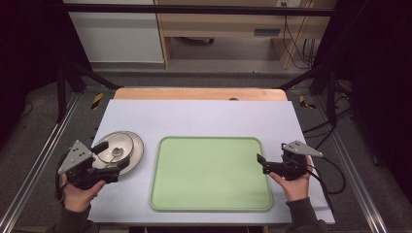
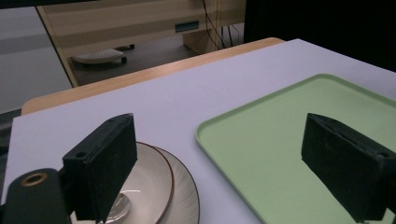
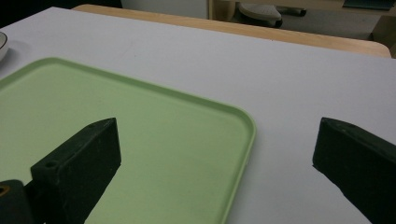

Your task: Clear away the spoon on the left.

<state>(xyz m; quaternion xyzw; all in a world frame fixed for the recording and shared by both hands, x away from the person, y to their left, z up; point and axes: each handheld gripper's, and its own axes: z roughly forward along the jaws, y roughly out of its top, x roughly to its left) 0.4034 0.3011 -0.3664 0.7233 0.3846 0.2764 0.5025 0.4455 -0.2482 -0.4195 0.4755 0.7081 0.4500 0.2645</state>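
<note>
A pale green tray (image 1: pixel 211 173) lies bare in the middle of the white table top. Left of it a cream bowl (image 1: pixel 119 144) sits on a brown-rimmed plate (image 1: pixel 137 151), with a small shiny object inside that I cannot make out. My left gripper (image 1: pixel 112 158) hovers open over the bowl's near side, nothing between its fingers. In the left gripper view, one jaw stands above the bowl (image 2: pixel 149 175) and the other above the tray (image 2: pixel 280 140). My right gripper (image 1: pixel 263 164) is open at the tray's right edge (image 3: pixel 243 140), pointing left and holding nothing.
The white sheet (image 1: pixel 204 116) covers a wooden table whose far edge (image 1: pixel 199 93) shows. Black frame bars and cables stand at both sides. A wooden cabinet (image 1: pixel 233 24) stands on the floor beyond the table. The plate's rim (image 3: pixel 2 44) shows far left in the right gripper view.
</note>
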